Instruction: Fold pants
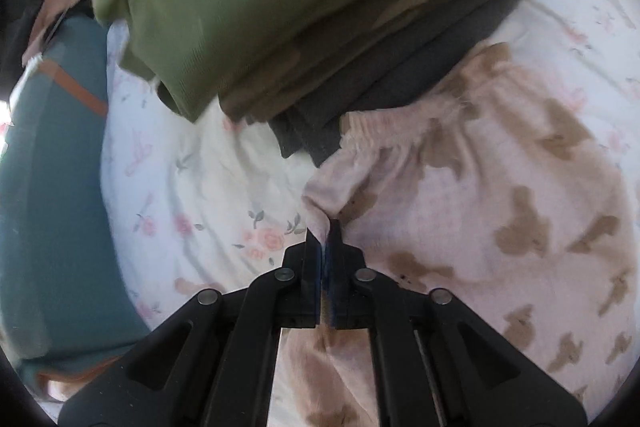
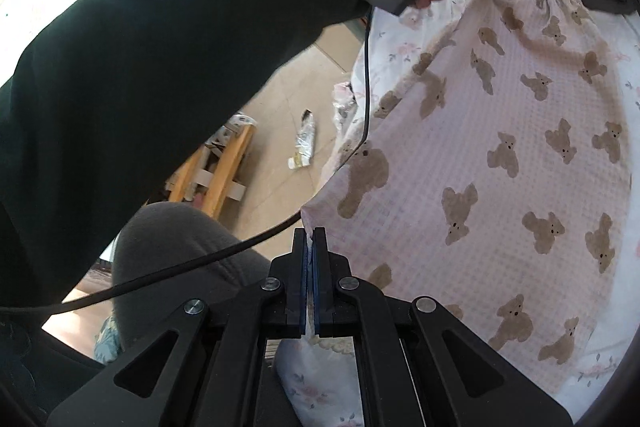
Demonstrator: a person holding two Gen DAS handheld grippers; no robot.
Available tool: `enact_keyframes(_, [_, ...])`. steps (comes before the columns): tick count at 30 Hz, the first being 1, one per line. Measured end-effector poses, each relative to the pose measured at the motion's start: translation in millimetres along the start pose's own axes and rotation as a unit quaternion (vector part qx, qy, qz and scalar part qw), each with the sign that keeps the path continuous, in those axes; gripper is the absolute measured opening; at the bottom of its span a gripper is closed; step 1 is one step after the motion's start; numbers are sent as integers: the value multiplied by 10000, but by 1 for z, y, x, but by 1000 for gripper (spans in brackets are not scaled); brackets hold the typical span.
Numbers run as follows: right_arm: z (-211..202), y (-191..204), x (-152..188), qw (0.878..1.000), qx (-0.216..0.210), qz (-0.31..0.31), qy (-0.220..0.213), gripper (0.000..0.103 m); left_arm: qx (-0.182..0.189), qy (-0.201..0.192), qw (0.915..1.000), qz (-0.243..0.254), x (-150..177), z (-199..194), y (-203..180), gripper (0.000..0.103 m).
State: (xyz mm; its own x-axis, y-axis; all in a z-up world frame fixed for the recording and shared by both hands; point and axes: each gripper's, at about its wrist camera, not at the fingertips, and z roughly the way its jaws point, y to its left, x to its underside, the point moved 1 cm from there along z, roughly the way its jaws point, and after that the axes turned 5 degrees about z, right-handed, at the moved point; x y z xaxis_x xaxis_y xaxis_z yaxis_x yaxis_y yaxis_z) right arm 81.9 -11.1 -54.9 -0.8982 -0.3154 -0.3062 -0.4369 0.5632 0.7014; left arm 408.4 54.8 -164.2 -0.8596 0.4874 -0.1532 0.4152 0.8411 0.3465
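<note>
Two grippers held the pants [image 2: 500,155] at once. On the left side, the left gripper [image 1: 325,227] had its jaws squeezed shut on the stretchy waist corner, close to a stack of folded clothes [image 1: 280,19]. A teal bag [image 1: 52,187] sat further left, off the bed sheet [image 1: 192,195]. On the right side, the right gripper [image 2: 309,235] was shut tight on the bottom edge of the pants. The pants were pink with little brown bears, and they lay spread flat on the flowered sheet. I think the step was to lift one long side and fold it over. To do it well, both grippers should probably rise together, keep the edge pulled straight, and lay it down even with the other side so no bumps are left.
</note>
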Motion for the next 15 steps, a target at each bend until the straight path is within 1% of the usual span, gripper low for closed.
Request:
enact_keyframes(2, [6,1,-6,9999,106,76,0,1,110,-74,9998,-113,3,5,6,6])
enact_keyframes(3, [8,1,-6,9999,140,80,3,1,249,-107,9994,-208,6,5,10,17])
enact_keyframes(4, [12,1,-8,9997,223,93,7,1,376,-129,9987,-314,11,3,16,51])
enact_keyframes(5, [14,3,-8,9996,268,94,12,1,501,-160,9979,-384,17,0,21,70])
enact_keyframes(6, [16,3,-9,9995,306,97,23,1,601,-269,9970,-418,25,-8,26,91])
enact_keyframes(7, [19,3,-12,9994,328,113,30,1,683,-445,9958,-407,35,-19,31,93])
enact_keyframes(8, [22,5,-14,9993,351,106,40,1,819,-585,9942,-377,47,-30,36,93])
enact_keyframes(10, [26,8,-18,9992,403,48,59,1,1124,-726,9903,-371,74,-51,45,93])
enact_keyframes(11, [27,8,-17,9991,410,19,67,1,1231,-864,9878,-416,95,-65,54,93])
enact_keyframes(13, [35,14,-20,9987,483,-101,102,1,1309,-984,9849,-568,127,-86,66,93])
enact_keyframes(14, [37,10,-20,9986,494,-135,115,1,1382,-1011,9826,-723,146,-93,75,93])
enact_keyframes(15, [42,16,-22,9986,486,-179,113,1,1472,-972,9802,-901,168,-102,81,93])
